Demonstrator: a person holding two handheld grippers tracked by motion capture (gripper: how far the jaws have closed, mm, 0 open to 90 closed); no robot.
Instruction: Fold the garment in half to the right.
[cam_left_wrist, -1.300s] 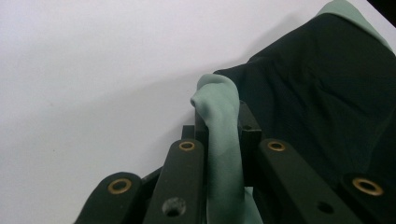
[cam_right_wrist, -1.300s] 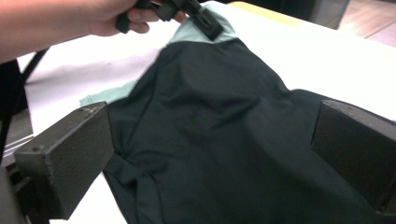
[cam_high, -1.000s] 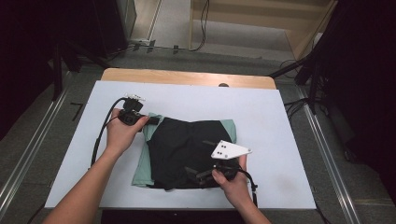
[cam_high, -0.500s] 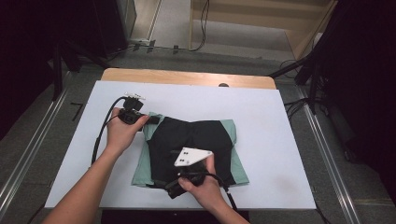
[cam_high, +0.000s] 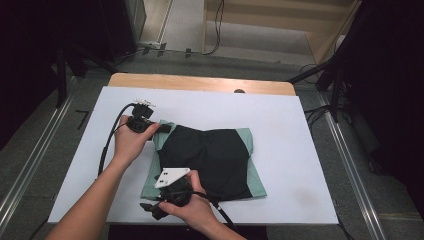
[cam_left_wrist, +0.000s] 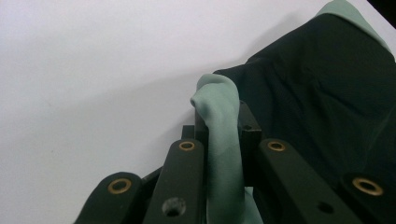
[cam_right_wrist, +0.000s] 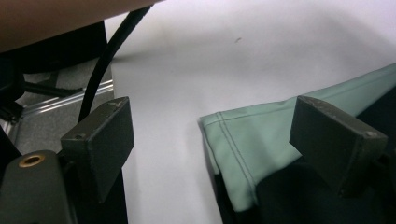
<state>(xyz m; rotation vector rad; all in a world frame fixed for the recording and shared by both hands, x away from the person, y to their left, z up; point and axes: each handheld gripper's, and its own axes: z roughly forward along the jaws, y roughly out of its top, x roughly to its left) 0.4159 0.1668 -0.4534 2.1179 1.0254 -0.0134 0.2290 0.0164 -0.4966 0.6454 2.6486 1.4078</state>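
A folded black and sage-green garment (cam_high: 210, 160) lies flat on the white table (cam_high: 285, 120). My left gripper (cam_high: 161, 128) is at the garment's far left corner. In the left gripper view that gripper (cam_left_wrist: 219, 154) is shut on a pinched fold of the green fabric (cam_left_wrist: 217, 98), with the black cloth (cam_left_wrist: 327, 93) spreading to the right. My right gripper (cam_high: 150, 209) sits at the near left corner. In the right gripper view it (cam_right_wrist: 217, 133) is open, its pads on either side of the green hemmed corner (cam_right_wrist: 252, 135).
A black cable (cam_high: 107, 145) loops from the left gripper across the table's left part. A wooden strip (cam_high: 200, 82) borders the far edge. The near table edge lies close under the right hand (cam_high: 195, 215). Metal rails (cam_high: 30, 165) run along the floor.
The right gripper has swept left along the garment's near edge, from the right side to the near left corner. The left gripper has stayed put, shut on its corner.
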